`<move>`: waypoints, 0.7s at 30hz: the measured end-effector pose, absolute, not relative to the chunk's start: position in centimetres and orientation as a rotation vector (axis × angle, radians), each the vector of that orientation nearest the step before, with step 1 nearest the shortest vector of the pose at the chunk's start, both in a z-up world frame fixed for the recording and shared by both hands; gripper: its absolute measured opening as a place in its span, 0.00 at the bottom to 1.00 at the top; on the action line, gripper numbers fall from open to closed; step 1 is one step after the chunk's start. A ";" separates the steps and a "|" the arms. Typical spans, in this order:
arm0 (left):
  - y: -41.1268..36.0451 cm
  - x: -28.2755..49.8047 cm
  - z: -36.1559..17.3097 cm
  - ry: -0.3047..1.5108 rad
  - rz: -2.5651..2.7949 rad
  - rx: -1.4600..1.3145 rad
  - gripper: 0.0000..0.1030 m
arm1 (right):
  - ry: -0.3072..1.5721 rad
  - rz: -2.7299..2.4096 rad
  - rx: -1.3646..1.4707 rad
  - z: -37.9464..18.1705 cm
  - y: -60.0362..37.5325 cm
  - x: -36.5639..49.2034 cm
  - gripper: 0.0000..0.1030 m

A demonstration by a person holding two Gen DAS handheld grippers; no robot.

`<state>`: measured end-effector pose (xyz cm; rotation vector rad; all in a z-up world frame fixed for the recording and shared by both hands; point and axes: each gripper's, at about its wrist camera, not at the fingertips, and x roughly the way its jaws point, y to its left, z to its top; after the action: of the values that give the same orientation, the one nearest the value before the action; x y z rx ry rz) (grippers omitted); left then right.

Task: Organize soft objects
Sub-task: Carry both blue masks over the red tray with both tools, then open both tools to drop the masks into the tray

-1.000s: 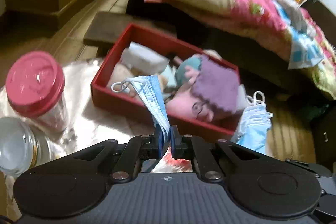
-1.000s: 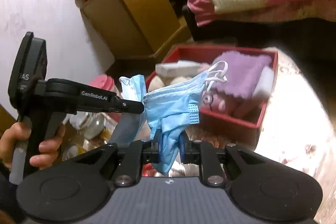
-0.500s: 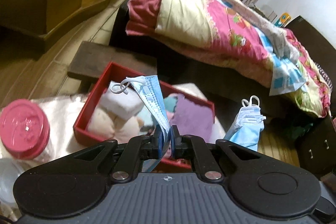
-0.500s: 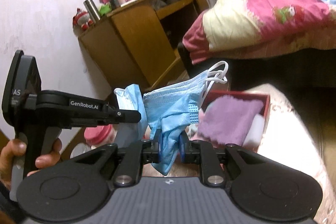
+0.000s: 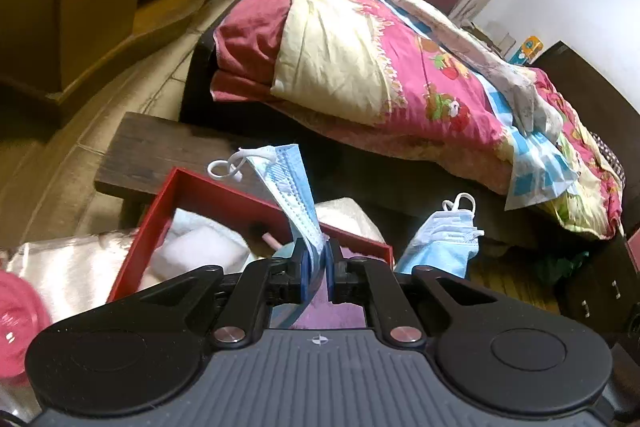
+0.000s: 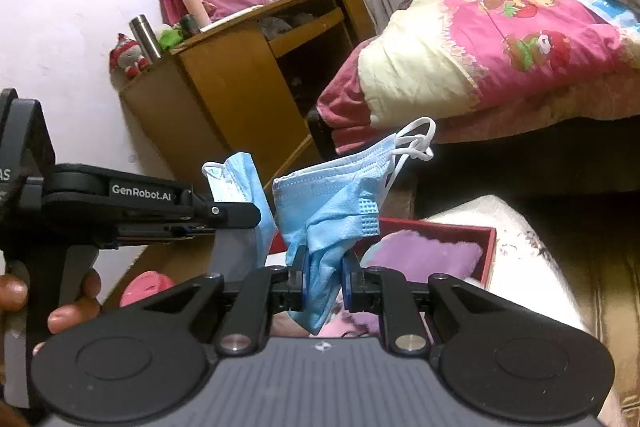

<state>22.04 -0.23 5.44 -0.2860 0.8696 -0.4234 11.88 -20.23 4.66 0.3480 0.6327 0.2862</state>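
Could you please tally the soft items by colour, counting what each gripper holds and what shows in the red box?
Blue face masks: 2, one in the left gripper, one in the right gripper.
Purple cloth in the red box: 1.
White cloth: 1.
Total: 4.

Each camera sat close behind its own fingers, the left looking across the red box (image 5: pixel 176 215) toward the bed (image 5: pixel 384 67), the right facing the cabinet (image 6: pixel 232 83); both shared box and bed.

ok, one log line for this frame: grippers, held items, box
left gripper: shut on left mask | right gripper: shut on right mask | red box: below, holds soft items
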 end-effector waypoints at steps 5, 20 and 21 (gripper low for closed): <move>-1.0 24.4 4.1 0.880 -0.371 -0.254 0.19 | 0.674 0.284 0.308 3.6 -19.8 14.6 0.00; 1.0 20.7 4.2 0.890 -0.329 -0.251 0.52 | 0.757 0.252 0.309 1.9 -21.0 14.1 0.11; 1.2 20.1 4.2 0.896 -0.327 -0.244 0.52 | 0.757 0.257 0.314 2.0 -20.9 13.6 0.12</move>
<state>20.11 1.17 4.20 -0.2443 0.8955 -0.3273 13.64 -20.90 2.02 0.3135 0.7569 0.2569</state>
